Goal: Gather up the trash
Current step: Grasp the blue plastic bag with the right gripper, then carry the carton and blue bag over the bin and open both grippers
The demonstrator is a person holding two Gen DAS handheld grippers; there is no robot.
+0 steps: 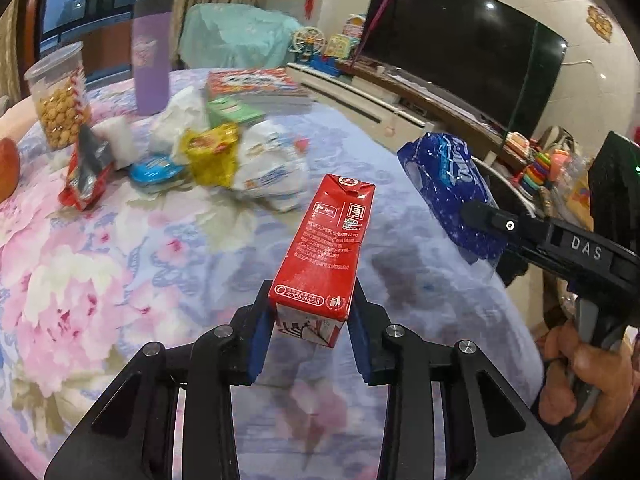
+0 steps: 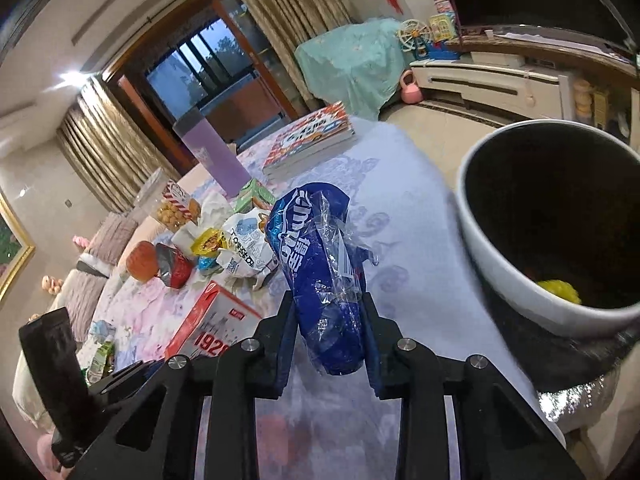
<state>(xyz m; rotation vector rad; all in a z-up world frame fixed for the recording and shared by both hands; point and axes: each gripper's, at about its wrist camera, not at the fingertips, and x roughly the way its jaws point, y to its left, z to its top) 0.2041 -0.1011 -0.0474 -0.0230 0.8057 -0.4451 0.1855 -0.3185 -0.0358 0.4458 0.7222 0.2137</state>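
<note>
Cardboard, glossy red and boxy, the milk carton sits clamped by its base between the left gripper pads above the floral tablecloth. Crinkly blue plastic wrapper is pinched in the right gripper, held level beside the round white bin with its dark interior.

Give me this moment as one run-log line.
left gripper: shut on red carton | right gripper: shut on blue wrapper | bin: right of wrapper, open | trash pile: on table
</note>
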